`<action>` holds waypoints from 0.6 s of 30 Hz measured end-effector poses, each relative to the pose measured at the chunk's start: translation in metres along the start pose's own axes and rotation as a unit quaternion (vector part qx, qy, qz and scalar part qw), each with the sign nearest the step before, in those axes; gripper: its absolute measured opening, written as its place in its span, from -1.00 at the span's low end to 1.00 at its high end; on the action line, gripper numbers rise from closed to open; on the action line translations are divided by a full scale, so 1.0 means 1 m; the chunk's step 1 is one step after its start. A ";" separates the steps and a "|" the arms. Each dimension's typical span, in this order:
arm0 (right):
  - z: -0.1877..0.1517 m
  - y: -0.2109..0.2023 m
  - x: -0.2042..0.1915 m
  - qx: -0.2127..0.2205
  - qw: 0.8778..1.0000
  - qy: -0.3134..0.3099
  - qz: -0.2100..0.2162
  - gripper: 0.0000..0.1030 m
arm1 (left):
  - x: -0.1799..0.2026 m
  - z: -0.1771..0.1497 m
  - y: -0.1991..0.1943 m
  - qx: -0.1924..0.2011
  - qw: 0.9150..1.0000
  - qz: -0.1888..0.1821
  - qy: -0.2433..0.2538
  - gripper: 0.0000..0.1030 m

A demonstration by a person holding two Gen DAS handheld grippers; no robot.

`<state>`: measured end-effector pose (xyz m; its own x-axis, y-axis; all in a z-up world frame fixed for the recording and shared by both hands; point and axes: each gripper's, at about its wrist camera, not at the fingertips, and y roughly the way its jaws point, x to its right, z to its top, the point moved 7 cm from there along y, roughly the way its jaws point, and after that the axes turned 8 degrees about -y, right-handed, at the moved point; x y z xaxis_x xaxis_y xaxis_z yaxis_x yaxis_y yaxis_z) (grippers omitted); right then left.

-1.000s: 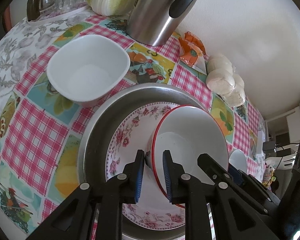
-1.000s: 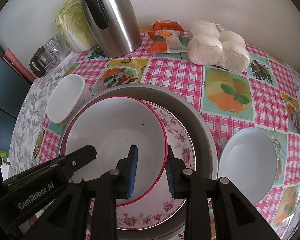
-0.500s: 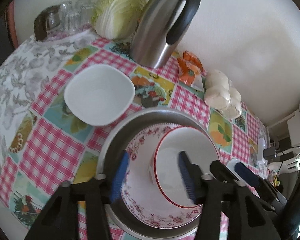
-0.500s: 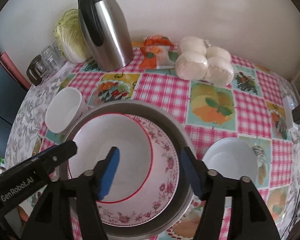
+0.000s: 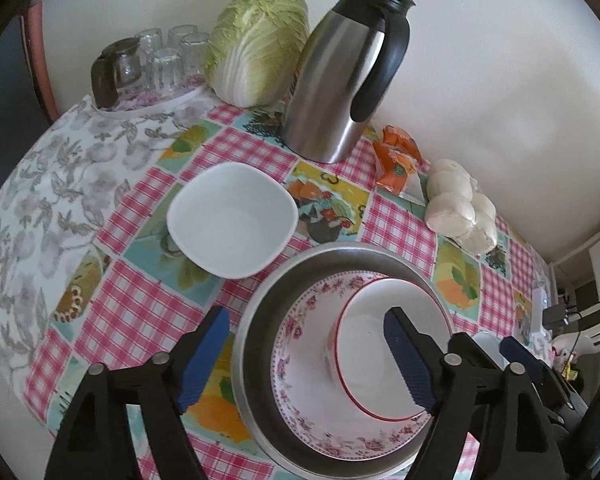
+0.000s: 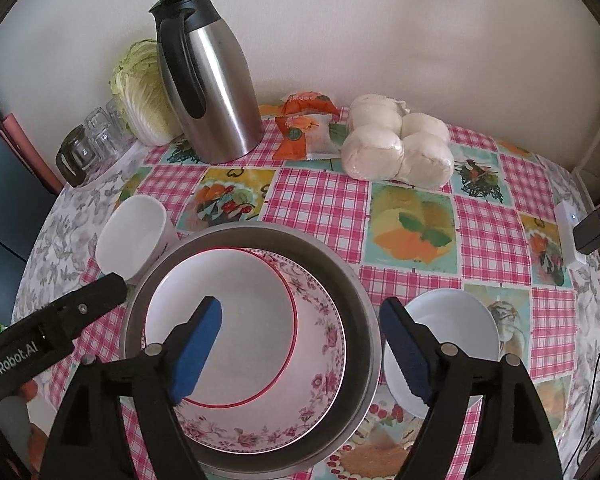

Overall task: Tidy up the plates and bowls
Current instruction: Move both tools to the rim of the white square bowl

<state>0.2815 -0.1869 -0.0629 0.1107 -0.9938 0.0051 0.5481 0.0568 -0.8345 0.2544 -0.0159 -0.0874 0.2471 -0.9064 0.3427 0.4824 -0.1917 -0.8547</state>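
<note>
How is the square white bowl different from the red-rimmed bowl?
The square white bowl has rounded corners and no trim; the red-rimmed bowl is round with a thin red line. The square white bowl sits directly on the tablecloth, while the red-rimmed bowl sits on the floral plate. Both are white inside and look empty.

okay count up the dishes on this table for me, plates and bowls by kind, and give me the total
Metal basin: 1
Floral plate: 1
Red-rimmed bowl: 1
Plain white bowls: 2, the square bowl and the round bowl
Total: 5
</note>
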 end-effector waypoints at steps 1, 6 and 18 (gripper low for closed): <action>0.000 -0.001 0.000 0.001 1.000 0.000 -0.001 0.60 | -0.001 0.001 0.000 0.002 1.000 0.003 0.000 0.67; 0.002 -0.004 -0.001 0.008 1.000 -0.002 -0.003 0.63 | -0.011 0.006 -0.001 0.014 1.000 0.023 -0.007 1.00; 0.006 -0.004 -0.004 0.027 1.000 0.005 -0.002 0.80 | -0.042 0.026 -0.007 0.064 0.994 0.083 -0.007 1.00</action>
<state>0.2838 -0.1823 -0.0562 0.1011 -0.9949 0.0027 0.5922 0.0580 -0.8037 0.2631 0.0329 -0.0857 0.3427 -0.9162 0.2074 0.5373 0.0100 -0.8433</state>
